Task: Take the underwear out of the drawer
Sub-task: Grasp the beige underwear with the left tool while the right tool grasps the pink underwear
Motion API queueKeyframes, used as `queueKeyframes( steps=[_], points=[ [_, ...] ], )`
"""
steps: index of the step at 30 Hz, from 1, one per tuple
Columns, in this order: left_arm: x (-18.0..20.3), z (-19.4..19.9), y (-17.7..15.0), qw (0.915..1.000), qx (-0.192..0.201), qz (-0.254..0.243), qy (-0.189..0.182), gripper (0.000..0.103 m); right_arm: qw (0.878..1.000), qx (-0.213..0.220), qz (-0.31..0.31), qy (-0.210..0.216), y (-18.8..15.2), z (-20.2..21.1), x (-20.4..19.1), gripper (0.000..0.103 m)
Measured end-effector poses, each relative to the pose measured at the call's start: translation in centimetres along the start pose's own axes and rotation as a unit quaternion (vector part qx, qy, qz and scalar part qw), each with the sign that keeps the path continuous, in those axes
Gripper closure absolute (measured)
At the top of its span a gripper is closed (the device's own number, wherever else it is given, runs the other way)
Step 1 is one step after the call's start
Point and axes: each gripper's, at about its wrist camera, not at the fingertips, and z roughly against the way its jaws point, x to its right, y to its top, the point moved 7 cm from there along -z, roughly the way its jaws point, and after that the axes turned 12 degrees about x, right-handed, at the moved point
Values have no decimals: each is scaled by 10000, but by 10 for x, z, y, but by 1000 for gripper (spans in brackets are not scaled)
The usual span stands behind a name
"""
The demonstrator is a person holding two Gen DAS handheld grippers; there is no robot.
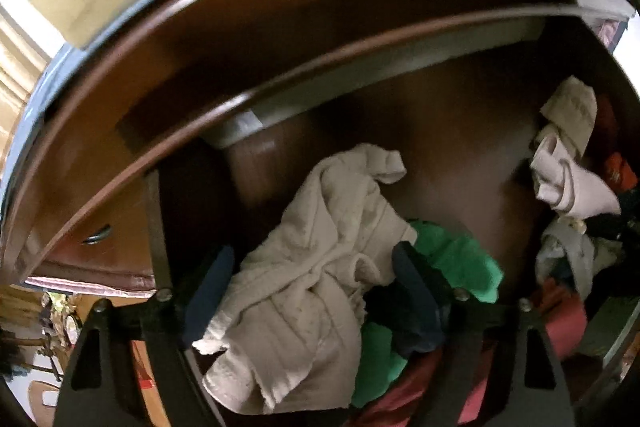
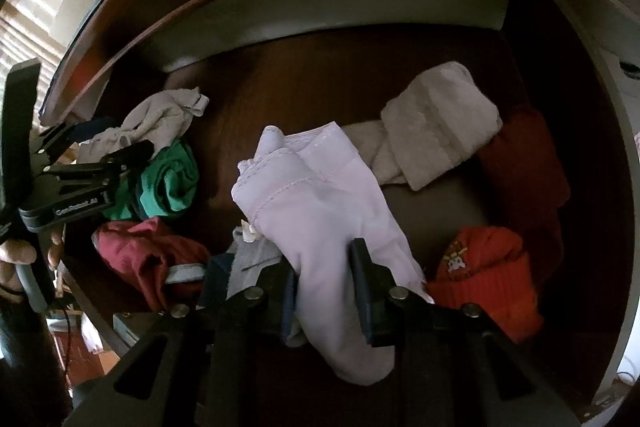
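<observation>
An open brown wooden drawer (image 1: 440, 131) holds loose clothes. My left gripper (image 1: 312, 291) stands with its fingers either side of a crumpled beige garment (image 1: 320, 227); the jaws are wide apart around it. A green garment (image 1: 460, 263) lies just right of it. My right gripper (image 2: 324, 287) is shut on a pale lilac underwear piece (image 2: 320, 203) in the middle of the drawer (image 2: 320, 79). The left gripper also shows in the right wrist view (image 2: 132, 155), over the beige garment (image 2: 160, 119) and green garment (image 2: 172, 183).
A folded beige cloth (image 2: 436, 123), an orange garment with a small print (image 2: 484, 271), a dark red one (image 2: 524, 163) and a maroon one (image 2: 140, 255) lie in the drawer. The cabinet edge (image 1: 280, 83) overhangs the drawer's back. A second drawer front with a handle (image 1: 96, 235) is at left.
</observation>
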Motion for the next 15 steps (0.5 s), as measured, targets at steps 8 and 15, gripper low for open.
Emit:
queueKeyframes(
  steps=[8, 15],
  points=[
    [5, -12, -7, 9997, -232, -33, -119, 36, 9998, -162, -142, 26, 9, -9, -5, 72],
    [13, -17, -12, 9988, -387, -306, -76, 36, 9991, -359, 182, -155, 18, -23, -19, 69]
  ],
)
